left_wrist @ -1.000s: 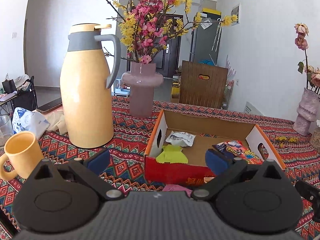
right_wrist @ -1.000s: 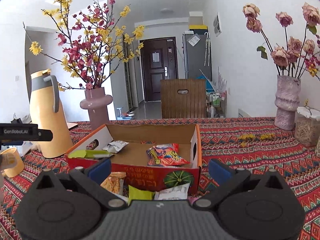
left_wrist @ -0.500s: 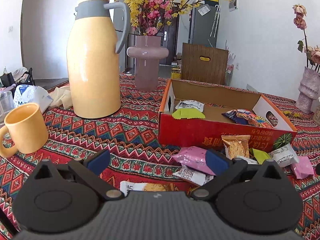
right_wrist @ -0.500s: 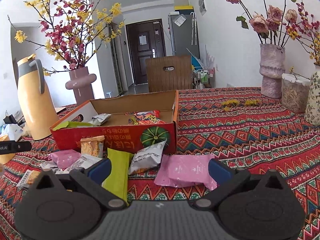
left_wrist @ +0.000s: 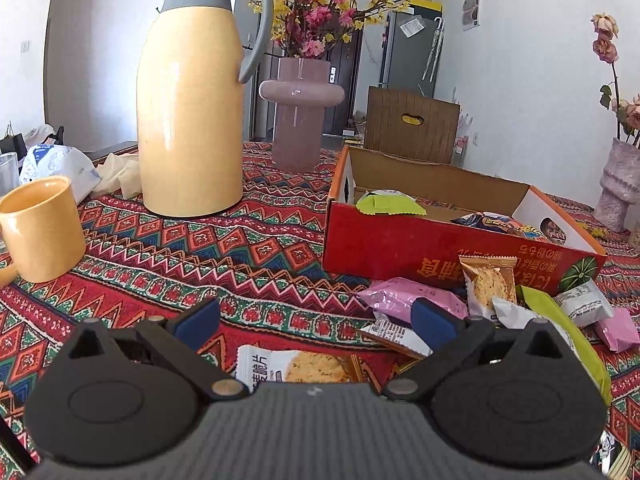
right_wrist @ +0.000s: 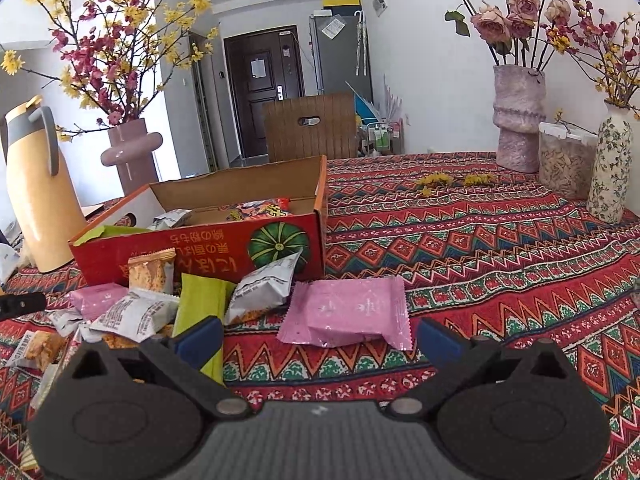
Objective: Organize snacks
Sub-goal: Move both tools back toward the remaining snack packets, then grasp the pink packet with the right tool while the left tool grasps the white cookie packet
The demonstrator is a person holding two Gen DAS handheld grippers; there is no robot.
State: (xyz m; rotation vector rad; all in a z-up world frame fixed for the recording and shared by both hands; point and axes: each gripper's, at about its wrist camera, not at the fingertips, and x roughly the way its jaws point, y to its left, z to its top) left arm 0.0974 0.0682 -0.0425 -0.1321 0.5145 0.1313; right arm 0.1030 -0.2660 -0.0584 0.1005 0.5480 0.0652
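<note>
A red cardboard box (left_wrist: 404,244) (right_wrist: 200,246) sits on the patterned tablecloth with a few snack packets inside. Several loose packets lie in front of it. My left gripper (left_wrist: 316,320) is open low over the cloth, and a white biscuit packet (left_wrist: 296,366) lies between its blue fingertips, close to the camera. A pink packet (left_wrist: 404,296) and an orange biscuit packet (left_wrist: 486,280) lie just ahead to the right. My right gripper (right_wrist: 318,340) is open with a pink packet (right_wrist: 348,312) lying between its fingertips. Beside it are a green packet (right_wrist: 200,308) and a silver packet (right_wrist: 266,286).
A tall yellow thermos jug (left_wrist: 190,92) and a yellow mug (left_wrist: 38,228) stand left of the box, with a mauve vase of blossoms (left_wrist: 298,114) behind. On the right stand a textured vase (right_wrist: 518,118), a clear container (right_wrist: 564,160) and a floral vase (right_wrist: 610,168).
Both grippers have dropped lower and come in towards the loose packets in front of the box. The packets now lie between the fingertips. Both stay open.
</note>
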